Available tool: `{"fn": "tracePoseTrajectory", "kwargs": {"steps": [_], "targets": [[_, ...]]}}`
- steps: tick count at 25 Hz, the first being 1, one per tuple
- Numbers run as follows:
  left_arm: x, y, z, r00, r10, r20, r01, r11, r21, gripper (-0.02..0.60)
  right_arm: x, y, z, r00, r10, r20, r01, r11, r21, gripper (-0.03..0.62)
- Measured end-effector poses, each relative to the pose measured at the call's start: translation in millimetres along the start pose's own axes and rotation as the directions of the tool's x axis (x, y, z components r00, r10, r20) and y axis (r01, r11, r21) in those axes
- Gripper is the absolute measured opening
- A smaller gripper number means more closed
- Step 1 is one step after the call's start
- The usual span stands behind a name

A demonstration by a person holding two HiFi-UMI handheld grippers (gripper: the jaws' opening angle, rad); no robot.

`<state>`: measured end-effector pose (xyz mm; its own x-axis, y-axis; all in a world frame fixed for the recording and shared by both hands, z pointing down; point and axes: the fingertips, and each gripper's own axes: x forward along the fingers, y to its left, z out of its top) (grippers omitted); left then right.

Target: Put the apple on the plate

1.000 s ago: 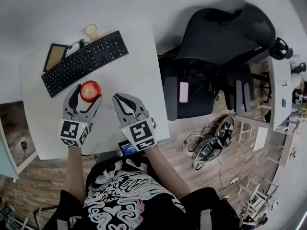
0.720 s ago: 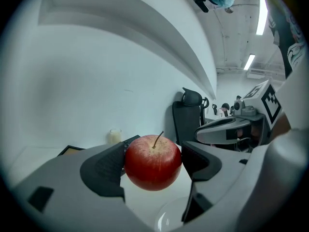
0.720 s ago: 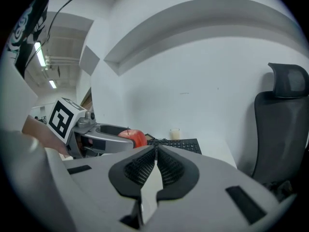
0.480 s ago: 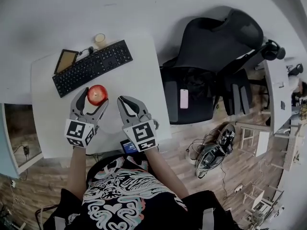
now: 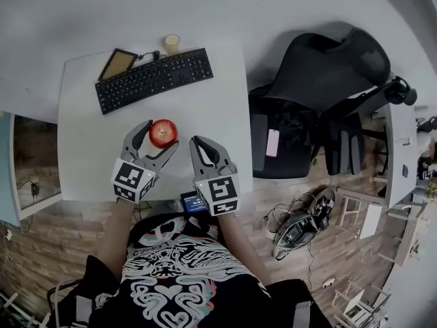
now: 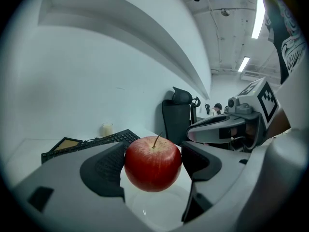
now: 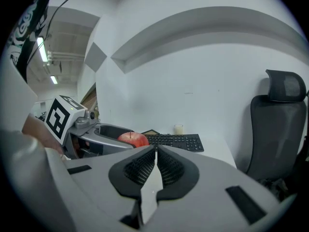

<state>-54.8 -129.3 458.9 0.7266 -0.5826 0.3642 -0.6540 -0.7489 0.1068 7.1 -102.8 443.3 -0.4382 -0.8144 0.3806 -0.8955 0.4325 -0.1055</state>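
A red apple (image 5: pixel 163 132) with a short stem sits between the dark pads of my left gripper (image 5: pixel 160 137), which is shut on it above the white desk (image 5: pixel 89 115). In the left gripper view the apple (image 6: pixel 153 163) fills the gap between the jaws of the left gripper (image 6: pixel 152 167). My right gripper (image 5: pixel 200 145) hovers just right of it with its jaws pressed together and nothing between them. From the right gripper (image 7: pixel 155 153) view the apple (image 7: pixel 133 138) shows behind the left jaws. No plate shows in any view.
A black keyboard (image 5: pixel 153 79) lies across the back of the desk, with a small framed tablet (image 5: pixel 117 63) and a pale candle cup (image 5: pixel 171 44) behind it. A black office chair (image 5: pixel 314 108) with a phone (image 5: pixel 272 142) on its seat stands at the right.
The head camera has swung, so the whole desk sits further right in the picture. Both grippers and the held apple have drawn slightly back from the keyboard. Neither grip has changed.
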Motion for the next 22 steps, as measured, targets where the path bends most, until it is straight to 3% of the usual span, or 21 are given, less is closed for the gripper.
{"fn": "tracePoseTrajectory", "kwargs": {"steps": [6,22], "targets": [[-12.6,-10.1,-13.5,1.000,0.011,0.003,-0.011,0.999,-0.031,0.363,-9.2,7.7,-12.5,1.000,-0.009,0.005,0.009,1.000,-0.015,0.032],[-13.0,-14.3,-69.8,0.999,0.010,-0.045,-0.011,1.000,-0.016,0.362,1.9,30.2,-50.6,0.996,0.047,-0.079,-0.048,0.999,-0.012,0.032]]}}
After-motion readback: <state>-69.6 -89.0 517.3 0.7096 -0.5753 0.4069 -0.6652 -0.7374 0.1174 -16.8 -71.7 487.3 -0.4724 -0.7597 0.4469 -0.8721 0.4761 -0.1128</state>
